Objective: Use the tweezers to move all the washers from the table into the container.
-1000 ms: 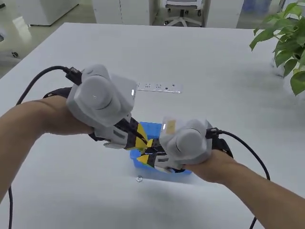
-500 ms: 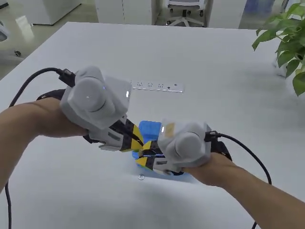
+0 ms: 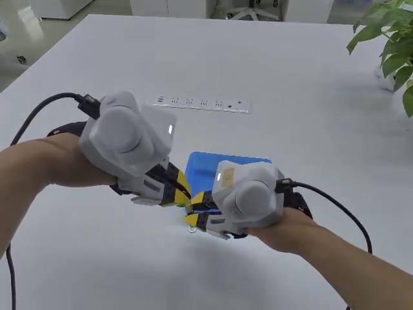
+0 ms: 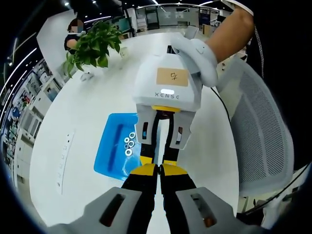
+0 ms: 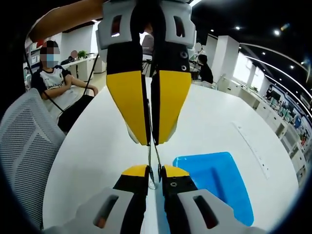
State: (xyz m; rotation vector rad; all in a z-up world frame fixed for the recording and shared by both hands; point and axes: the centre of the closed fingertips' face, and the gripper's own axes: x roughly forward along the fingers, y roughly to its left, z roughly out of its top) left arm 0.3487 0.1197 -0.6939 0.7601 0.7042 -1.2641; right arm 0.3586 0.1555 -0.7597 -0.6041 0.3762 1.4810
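My two grippers meet tip to tip at the near left corner of the blue container [image 3: 222,165]. Thin metal tweezers [image 5: 153,163] run between them. The left gripper [image 3: 184,194] is shut on one end and the right gripper [image 3: 197,216] is pressed shut on the prongs. One small washer [image 3: 191,229] lies on the white table just below the tips. In the left gripper view several washers [image 4: 129,144] lie inside the container [image 4: 114,151], beyond my shut left gripper [image 4: 159,170]. In the right gripper view the container [image 5: 214,183] sits to the right of my right gripper [image 5: 156,174].
A white power strip [image 3: 200,103] lies on the table beyond the container. A potted plant [image 3: 393,32] stands at the far right edge. A mesh office chair [image 4: 263,126] stands beside the table, and a person sits further back in the right gripper view.
Both grippers, still joined on the tweezers, have shifted from over the container to its near left corner, closer to the washer on the table. The head camera has tilted too.
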